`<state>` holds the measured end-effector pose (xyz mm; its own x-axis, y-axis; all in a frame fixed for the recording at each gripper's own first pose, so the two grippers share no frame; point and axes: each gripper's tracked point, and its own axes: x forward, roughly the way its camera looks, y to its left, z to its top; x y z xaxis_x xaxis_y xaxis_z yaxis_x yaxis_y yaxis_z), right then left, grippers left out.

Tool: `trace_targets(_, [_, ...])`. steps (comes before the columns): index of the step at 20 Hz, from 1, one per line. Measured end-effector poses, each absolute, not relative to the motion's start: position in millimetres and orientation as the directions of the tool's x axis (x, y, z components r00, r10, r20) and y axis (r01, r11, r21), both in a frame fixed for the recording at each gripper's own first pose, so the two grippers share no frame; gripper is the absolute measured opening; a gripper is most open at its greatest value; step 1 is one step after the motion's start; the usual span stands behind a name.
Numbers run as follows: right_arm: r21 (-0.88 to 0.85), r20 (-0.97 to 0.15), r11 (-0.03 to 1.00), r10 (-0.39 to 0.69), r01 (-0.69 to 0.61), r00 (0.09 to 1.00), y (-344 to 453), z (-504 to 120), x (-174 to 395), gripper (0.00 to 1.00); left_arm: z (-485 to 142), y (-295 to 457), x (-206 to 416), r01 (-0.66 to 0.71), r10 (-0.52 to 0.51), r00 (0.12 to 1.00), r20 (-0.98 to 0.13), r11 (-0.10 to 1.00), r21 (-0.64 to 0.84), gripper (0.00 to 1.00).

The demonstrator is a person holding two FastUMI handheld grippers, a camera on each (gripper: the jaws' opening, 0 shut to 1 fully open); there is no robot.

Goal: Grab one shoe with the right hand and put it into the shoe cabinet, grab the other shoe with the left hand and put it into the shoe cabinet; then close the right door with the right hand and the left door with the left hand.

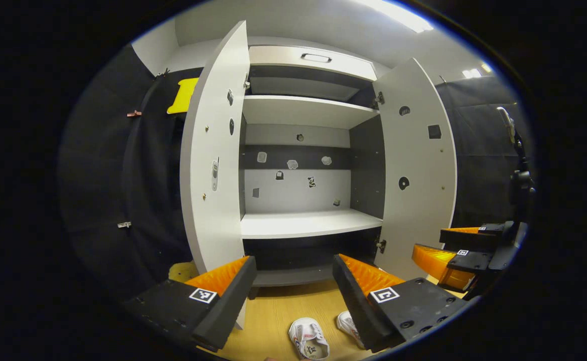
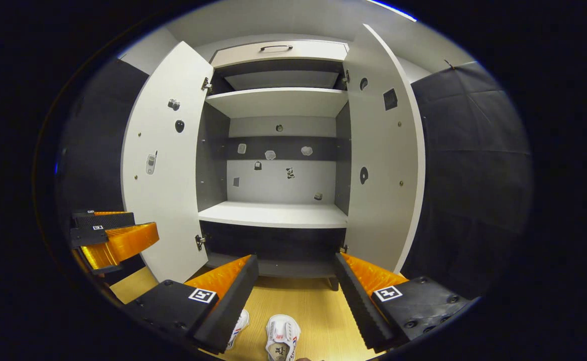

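Right gripper view looks straight into the shoe cabinet, both doors swung wide and its shelves bare. The right gripper has its jaws spread wide with nothing between them. Two white shoes sit on the wooden floor below and in front of it: one shoe lies under the gap between its fingers, the other shoe peeks out beside its left finger. The left gripper hangs off to its left, level with the left door.

In the left gripper view, that gripper is likewise wide open and empty, the shoes low between its fingers.

I judge the task is at its start, no shoe grabbed. The next move calls for lowering the right gripper over a shoe and closing on it before lifting toward the middle shelf, clear of the right door.
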<state>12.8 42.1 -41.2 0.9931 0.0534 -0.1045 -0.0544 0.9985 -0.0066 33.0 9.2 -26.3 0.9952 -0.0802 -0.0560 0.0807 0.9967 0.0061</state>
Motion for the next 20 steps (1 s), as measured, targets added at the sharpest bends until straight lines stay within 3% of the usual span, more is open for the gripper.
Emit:
trace_targets(11, [0.069,-0.35,0.997,0.058,-0.036,0.935,59,-130,-5,0.98,-45,18,8,0.158,-0.157,0.985,-0.07,0.987,0.014,0.95])
trace_targets(20, [0.205,-0.629,0.976,0.191,-0.077,0.754,96,-251,-39,0.99,-72,30,-18,0.133,-0.141,0.982,-0.128,0.989,-0.063,0.95])
